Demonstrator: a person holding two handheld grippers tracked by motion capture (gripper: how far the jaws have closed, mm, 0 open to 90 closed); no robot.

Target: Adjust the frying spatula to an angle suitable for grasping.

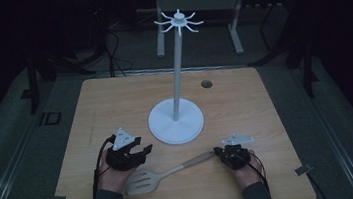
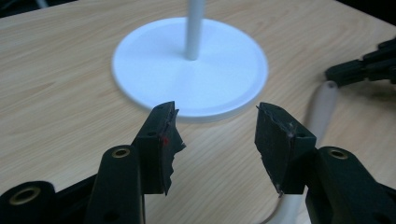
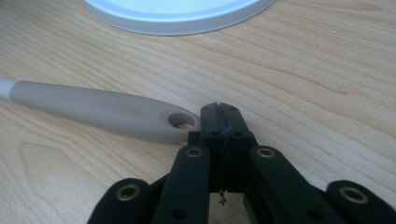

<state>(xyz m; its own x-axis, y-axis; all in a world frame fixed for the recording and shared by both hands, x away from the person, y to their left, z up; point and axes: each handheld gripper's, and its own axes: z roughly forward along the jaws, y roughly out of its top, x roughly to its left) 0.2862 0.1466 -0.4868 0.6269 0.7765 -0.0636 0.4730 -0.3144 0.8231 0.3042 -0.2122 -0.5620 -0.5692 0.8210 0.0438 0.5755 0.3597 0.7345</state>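
1. Stand (image 1: 176, 122) sits mid-table: wide white base, thin upright pole, hook crown on top. It blocks the centre lane; bare table (image 1: 244, 96) on both sides of it.
2. Spatula (image 1: 165, 173) lies diagonally across the near edge, between the two hands, head near the left, handle end touching the right gripper (image 3: 219, 114).
3. Left gripper (image 2: 215, 123) has jaws apart, bare wood between them, the base rim just ahead.
4. Small dark hole (image 1: 206, 83) at far right.
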